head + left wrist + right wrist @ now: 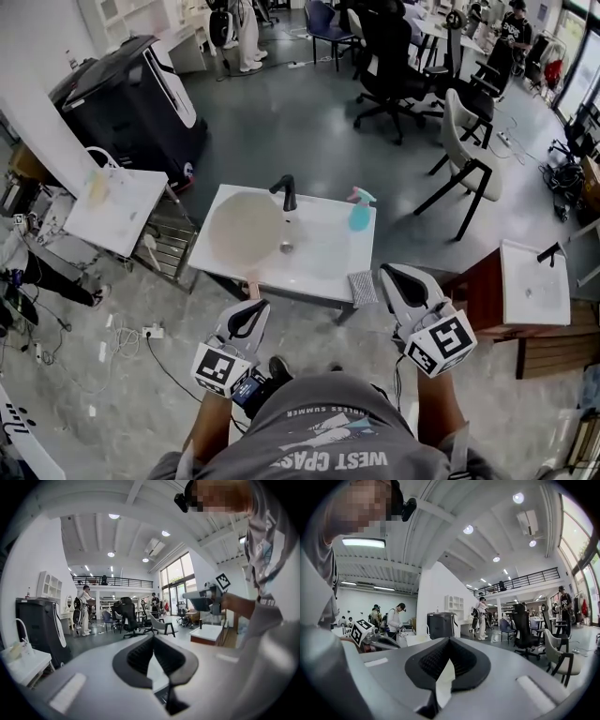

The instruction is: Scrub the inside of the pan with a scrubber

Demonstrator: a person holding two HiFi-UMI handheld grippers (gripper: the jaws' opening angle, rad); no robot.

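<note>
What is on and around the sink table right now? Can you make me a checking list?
Surface: white sink counter with a black tap.
Job's things: pan sits on its left side; grey scrubber lies at its front right edge, untouched.
Clutter: teal spray bottle at the back right.
Grippers: left gripper and right gripper both raised near the person, shut, empty.
Cables: power strip and cords on the floor, left.
Surroundings: office chairs, black machine, people farther off.
</note>
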